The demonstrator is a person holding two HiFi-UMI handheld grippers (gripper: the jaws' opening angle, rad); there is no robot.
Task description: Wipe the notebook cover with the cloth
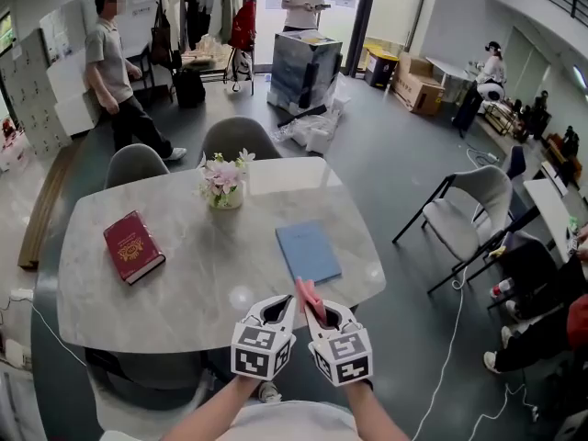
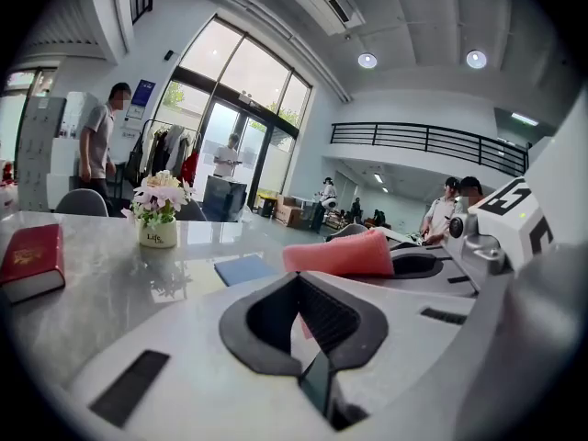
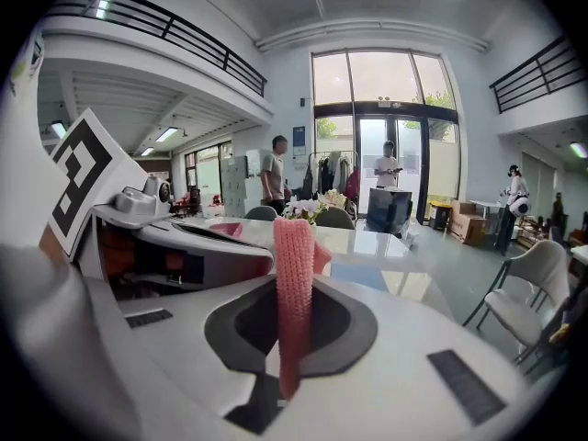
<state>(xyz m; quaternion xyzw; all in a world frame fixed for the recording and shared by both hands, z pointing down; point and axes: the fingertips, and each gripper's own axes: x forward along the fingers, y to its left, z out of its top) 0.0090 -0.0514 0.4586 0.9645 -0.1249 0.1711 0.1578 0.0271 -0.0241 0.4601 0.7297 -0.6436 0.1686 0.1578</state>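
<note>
A blue notebook (image 1: 308, 251) lies flat on the marble table (image 1: 184, 292), right of centre; it also shows in the left gripper view (image 2: 243, 268) and the right gripper view (image 3: 366, 276). My right gripper (image 1: 314, 309) hovers at the table's near edge, just short of the notebook, shut on a pink cloth (image 1: 307, 293). The cloth stands up as a strip between its jaws (image 3: 294, 283). My left gripper (image 1: 281, 310) sits close beside it on the left, jaws shut with nothing in them (image 2: 299, 292). From the left gripper view the cloth (image 2: 340, 254) shows atop the right gripper.
A red book (image 1: 133, 246) lies at the table's left. A small vase of flowers (image 1: 223, 186) stands at the far middle. Two grey chairs (image 1: 239, 136) are tucked behind the table, another chair (image 1: 469, 209) stands to the right. People stand in the background.
</note>
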